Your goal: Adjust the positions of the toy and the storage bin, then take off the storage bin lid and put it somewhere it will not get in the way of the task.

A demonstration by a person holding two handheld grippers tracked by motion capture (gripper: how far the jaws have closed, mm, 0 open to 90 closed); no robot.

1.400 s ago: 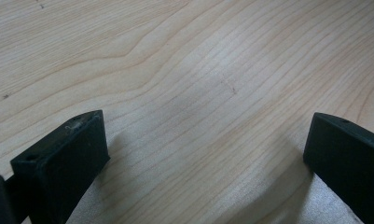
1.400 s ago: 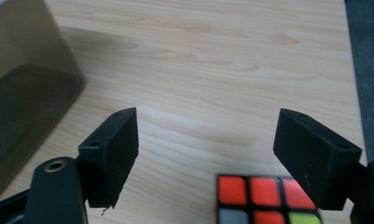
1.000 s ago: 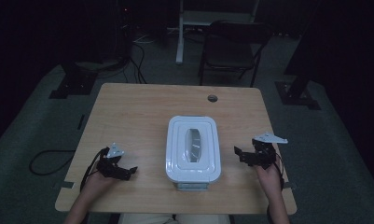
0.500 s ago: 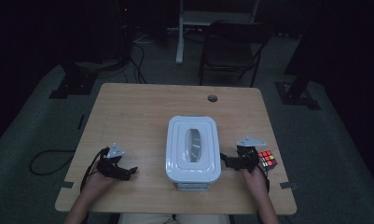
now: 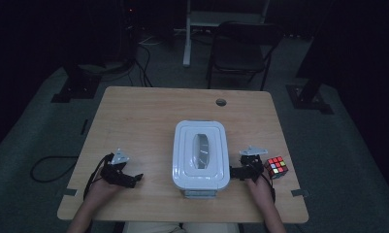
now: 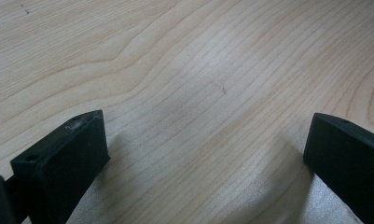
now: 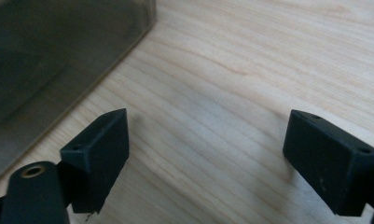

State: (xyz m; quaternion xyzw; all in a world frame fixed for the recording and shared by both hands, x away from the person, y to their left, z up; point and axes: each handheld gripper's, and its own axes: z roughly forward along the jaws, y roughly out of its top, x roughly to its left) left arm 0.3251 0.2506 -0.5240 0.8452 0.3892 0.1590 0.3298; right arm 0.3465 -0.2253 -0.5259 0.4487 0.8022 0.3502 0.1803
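The right hand-held gripper (image 5: 236, 171), jaws spread and empty, sits just right of the white box (image 5: 201, 154) (cube (image 5: 276, 166) farther right), so ease in slowly.

We see the high view dim and grainy, the room around the table (image 5: 148, 121) nearly black. Both gripper views are bright, with soft shadows on the wood beneath the jaws.
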